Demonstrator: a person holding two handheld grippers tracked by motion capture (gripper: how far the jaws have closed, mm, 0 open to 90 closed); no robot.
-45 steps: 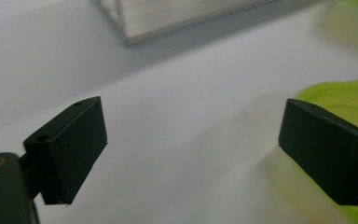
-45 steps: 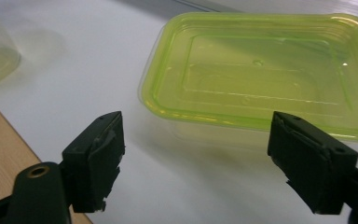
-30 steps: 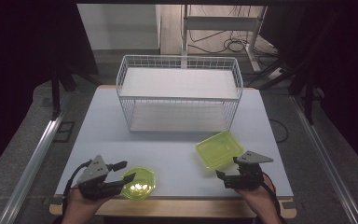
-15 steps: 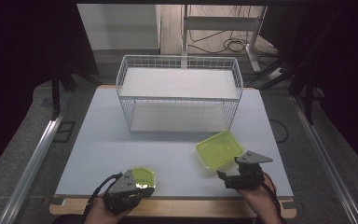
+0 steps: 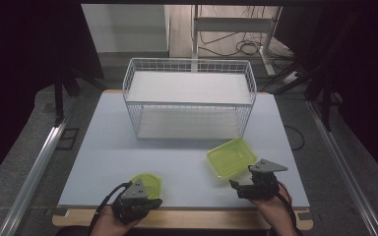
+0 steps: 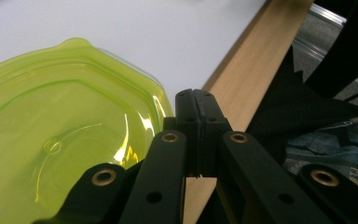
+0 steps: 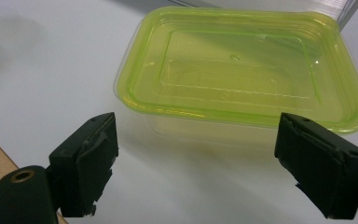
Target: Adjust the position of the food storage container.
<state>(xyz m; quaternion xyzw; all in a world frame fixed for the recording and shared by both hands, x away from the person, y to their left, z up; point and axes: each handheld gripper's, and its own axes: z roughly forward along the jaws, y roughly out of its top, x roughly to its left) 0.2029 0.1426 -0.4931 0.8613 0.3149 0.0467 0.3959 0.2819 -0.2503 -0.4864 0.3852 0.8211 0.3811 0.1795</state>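
A white wire basket point(image 5: 189, 98) stands at the far middle of the pale grey table point(image 5: 103, 147), well apart from both grippers. Near right, a translucent green rectangular plastic container point(image 5: 231, 157) lies just beyond the right gripper point(image 5: 241, 187), whose jaws gape wide around nothing. Near left, a round green plastic lid point(image 5: 146, 183) lies at the table's wooden edge beside the left gripper point(image 5: 150, 201), whose jaws have just been closing and now meet with nothing visibly between them.

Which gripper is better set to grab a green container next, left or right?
Right. The right gripper stands open, jaws facing the rectangular container just ahead. The left gripper is shut on nothing, beside the round container at the table edge.
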